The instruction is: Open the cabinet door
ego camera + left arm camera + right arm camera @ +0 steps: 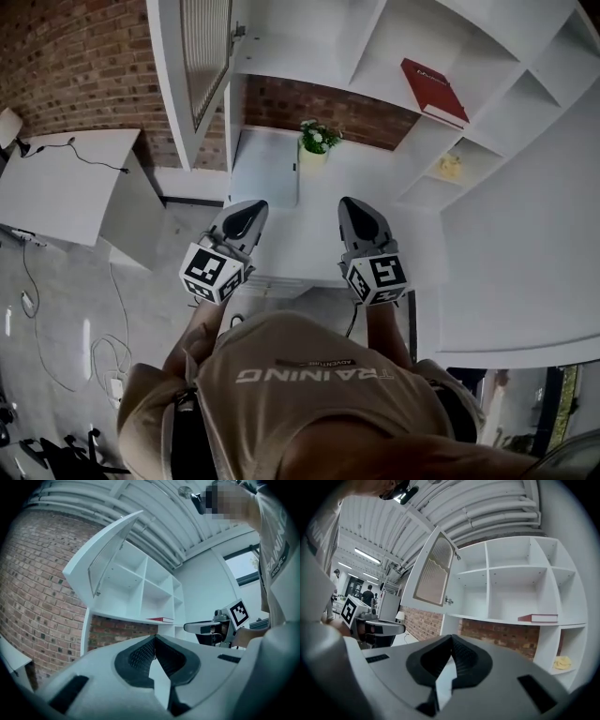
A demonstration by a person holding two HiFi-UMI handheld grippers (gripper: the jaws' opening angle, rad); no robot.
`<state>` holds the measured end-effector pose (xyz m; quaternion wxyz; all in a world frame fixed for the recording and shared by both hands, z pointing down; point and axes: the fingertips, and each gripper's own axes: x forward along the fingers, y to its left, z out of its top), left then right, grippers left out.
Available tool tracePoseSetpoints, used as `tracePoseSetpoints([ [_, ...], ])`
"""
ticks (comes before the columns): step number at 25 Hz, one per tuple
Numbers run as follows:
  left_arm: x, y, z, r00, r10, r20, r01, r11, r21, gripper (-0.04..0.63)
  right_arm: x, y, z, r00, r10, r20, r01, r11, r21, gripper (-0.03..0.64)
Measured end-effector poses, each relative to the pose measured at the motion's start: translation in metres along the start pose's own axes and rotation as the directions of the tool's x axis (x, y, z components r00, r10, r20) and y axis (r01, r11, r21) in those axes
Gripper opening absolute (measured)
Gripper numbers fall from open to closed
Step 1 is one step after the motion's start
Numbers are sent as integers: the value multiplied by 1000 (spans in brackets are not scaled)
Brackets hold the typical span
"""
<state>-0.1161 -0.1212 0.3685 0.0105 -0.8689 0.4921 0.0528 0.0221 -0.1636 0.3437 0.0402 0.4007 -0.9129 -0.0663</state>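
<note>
The white cabinet door (202, 66) with a ribbed glass panel stands swung open at the upper left of the shelf unit (375, 56). The left gripper view shows this door (108, 559) tilted outward, and the right gripper view shows the door (433, 571) with a small knob (449, 601). My left gripper (251, 211) and right gripper (354, 208) hover side by side over the white counter (309, 234), below the door and apart from it. Both are shut with nothing held; the left gripper (154, 638) and right gripper (451, 637) each show their tips meeting.
A red book (433, 91) lies on a shelf, and a yellow object (450, 166) sits in a lower cubby. A potted plant (317, 141) stands on the counter by the brick wall. A white desk (66, 178) and floor cables (56, 347) lie to the left.
</note>
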Motion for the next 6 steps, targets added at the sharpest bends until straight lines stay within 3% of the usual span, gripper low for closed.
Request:
tracePoseSetpoints([
  [6,-6,3,-9,1000,-15,-9,15,998,-55,8,-1,13,-2,1000,1,6,-1,1000,10,14],
])
